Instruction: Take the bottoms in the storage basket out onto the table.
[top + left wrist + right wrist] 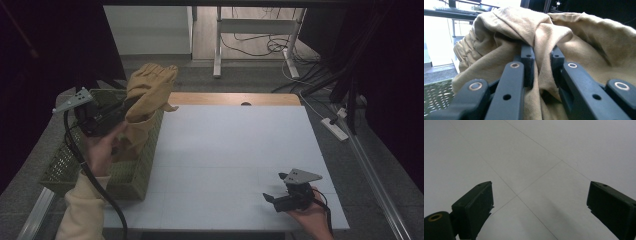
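**A:** What did the high view show?

**B:** One white-topped table with a wooden far edge [235, 150]. At its left edge sat one olive-green woven plastic basket [132, 175]. The left gripper [117, 111], held in a hand with a cream sleeve, was clamped on one tan, heavy cloth garment [147, 92], bunched and lifted above the basket, with its lower part trailing down into it. At the near right, the right gripper [274, 192] rested low over bare table, jaws spread apart, well away from the cloth.

**A:** And the left gripper view?

**B:** Two black jaws stood close together, pinching a thick fold of the tan garment [544, 37] between the pads [527, 60]. Cloth spilled over both sides. A corner of the green basket [436, 97] showed lower left.

**A:** The right gripper view?

**B:** Two black jaws stood wide with nothing between them, above the white table [536, 157] and its thin seam lines.

**A:** How should the lift have been done well?

**B:** In my judgement, the pinch needed to stay firm on that fold, rising until the trailing end cleared the basket's rim, then carrying across to the open table. The free gripper could have taken a second hold to spread the cloth. A snag on the weave was the likely risk.

**A:** The count?

**B:** One garment, one basket, one table, two grippers.
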`<state>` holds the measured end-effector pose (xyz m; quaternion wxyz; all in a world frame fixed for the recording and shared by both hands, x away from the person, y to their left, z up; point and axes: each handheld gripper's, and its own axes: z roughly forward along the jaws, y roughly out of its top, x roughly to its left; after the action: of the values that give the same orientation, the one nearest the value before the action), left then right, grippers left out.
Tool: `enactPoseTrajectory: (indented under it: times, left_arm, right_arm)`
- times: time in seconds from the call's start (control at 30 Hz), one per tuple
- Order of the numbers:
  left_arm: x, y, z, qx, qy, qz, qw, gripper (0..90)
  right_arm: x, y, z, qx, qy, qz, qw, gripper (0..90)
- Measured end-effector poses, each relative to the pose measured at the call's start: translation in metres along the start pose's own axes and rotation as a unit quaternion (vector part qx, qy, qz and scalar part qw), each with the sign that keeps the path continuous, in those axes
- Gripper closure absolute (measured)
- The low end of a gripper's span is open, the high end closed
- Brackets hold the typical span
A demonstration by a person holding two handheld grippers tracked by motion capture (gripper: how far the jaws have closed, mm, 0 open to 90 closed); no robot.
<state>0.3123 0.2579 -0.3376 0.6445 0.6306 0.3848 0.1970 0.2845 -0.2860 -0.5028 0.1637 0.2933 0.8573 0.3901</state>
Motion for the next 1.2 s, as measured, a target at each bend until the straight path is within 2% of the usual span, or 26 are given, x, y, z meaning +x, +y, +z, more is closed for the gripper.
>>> enactPoseTrajectory:
  times: [0.33,0.8,1.2]
  left_arm:
    - [-0.018,0.009,0.013,-0.007,-0.024,0.011,0.9996,78.4]
    - [-0.023,0.009,0.026,-0.004,-0.047,-0.001,0.9989,78.4]
    - [-0.035,0.01,0.044,0.007,-0.067,0.005,0.9977,78.4]
  right_arm:
    - [0.001,0.001,0.0,-0.001,0.002,0.0,1.0,6.9]
    - [0.001,0.0,0.0,0.001,0.002,0.001,1.0,6.9]
    - [0.0,0.0,0.001,0.004,0.004,0.002,1.0,6.9]
